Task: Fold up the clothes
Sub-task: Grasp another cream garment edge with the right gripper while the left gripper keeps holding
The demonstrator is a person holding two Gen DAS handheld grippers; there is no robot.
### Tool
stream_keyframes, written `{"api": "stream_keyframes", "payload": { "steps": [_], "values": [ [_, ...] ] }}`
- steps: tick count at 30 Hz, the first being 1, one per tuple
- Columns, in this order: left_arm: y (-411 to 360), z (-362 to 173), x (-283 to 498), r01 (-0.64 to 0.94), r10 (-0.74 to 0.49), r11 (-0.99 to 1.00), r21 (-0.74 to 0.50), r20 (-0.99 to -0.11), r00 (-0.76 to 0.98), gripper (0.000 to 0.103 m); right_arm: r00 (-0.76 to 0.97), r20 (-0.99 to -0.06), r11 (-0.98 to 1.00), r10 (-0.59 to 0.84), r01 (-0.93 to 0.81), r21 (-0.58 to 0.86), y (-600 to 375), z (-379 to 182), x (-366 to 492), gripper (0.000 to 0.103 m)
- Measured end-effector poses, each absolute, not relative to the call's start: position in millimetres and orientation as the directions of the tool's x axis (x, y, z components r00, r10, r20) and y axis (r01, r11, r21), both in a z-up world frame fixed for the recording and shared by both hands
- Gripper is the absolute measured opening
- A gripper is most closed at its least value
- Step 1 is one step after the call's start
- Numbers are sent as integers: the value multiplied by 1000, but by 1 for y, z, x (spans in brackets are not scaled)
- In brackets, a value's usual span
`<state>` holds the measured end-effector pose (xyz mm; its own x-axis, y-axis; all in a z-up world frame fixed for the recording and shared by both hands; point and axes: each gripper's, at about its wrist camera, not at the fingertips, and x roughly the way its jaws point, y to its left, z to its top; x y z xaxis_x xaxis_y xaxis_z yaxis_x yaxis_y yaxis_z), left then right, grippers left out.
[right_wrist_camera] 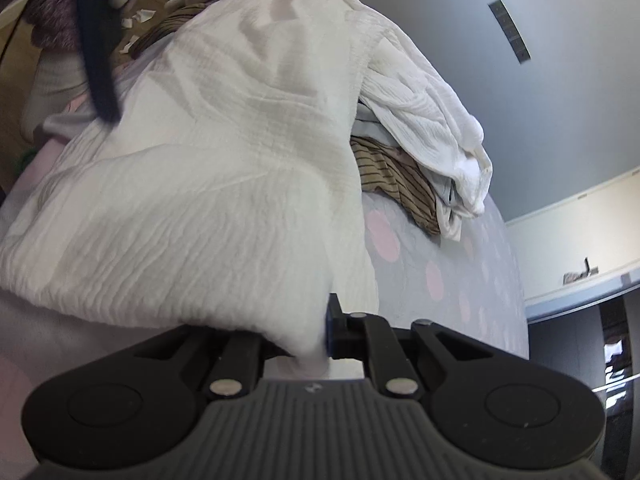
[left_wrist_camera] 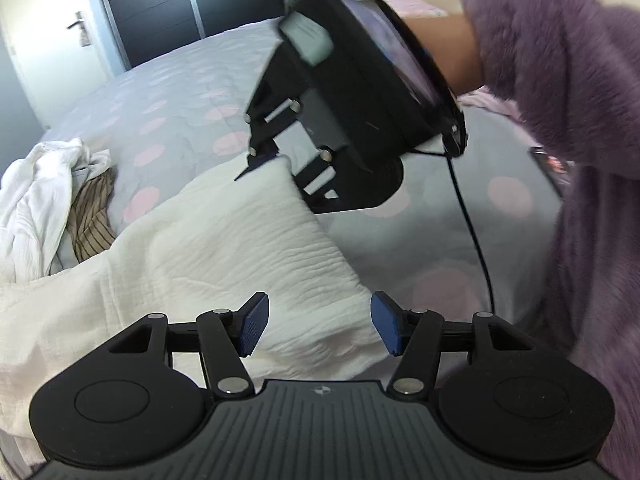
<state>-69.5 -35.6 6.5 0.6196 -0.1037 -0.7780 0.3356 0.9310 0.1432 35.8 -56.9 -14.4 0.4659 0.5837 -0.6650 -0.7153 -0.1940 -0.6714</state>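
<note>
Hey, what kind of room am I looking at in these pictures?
Most likely a bedroom in a home. The clothes lie on a bed with a grey, pink-dotted bedspread, a dark wardrobe stands against the far wall beside a white door, and a white garment is spread out for folding.

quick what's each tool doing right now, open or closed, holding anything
Left tool: open, nothing between its pads, white cloth lying below.
Right tool: closed on a corner of the white cloth.
</note>
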Motion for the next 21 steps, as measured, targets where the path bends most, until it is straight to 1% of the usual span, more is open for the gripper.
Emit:
{"api": "stream_keyframes", "payload": {
  "steps": [2, 7, 9, 12, 14, 18, 21],
  "values": [
    [-51, 0, -68, 316, -62, 932, 176, -783, 619, 55, 466, -672, -184, 575, -727, -662, -54, -14, 37, 13],
    [-81, -13, -63, 243, 97, 914, 325, -757, 647, 55, 452, -685, -131, 571, -773, -620, -51, -10, 40, 13],
    [-90, -18, -59, 205, 156, 902, 379, -730, 665, 55, 440, -689, -107, 576, -795, -597, -50, -7, 42, 13],
    [-104, -29, -59, 149, 246, 864, 481, -661, 709, 56, 425, -698, -80, 577, -821, -566, -50, -5, 44, 13],
    [-108, -36, -56, 120, 277, 858, 499, -647, 710, 59, 416, -701, -61, 580, -835, -547, -50, -3, 45, 12],
    [-106, -53, -50, 69, 351, 843, 533, -644, 680, 59, 392, -707, -19, 589, -868, -497, -52, 2, 48, 12],
    [-97, -59, -52, 101, 345, 840, 533, -669, 658, 57, 378, -704, -1, 601, -881, -473, -54, 7, 49, 12]
  ]
}}
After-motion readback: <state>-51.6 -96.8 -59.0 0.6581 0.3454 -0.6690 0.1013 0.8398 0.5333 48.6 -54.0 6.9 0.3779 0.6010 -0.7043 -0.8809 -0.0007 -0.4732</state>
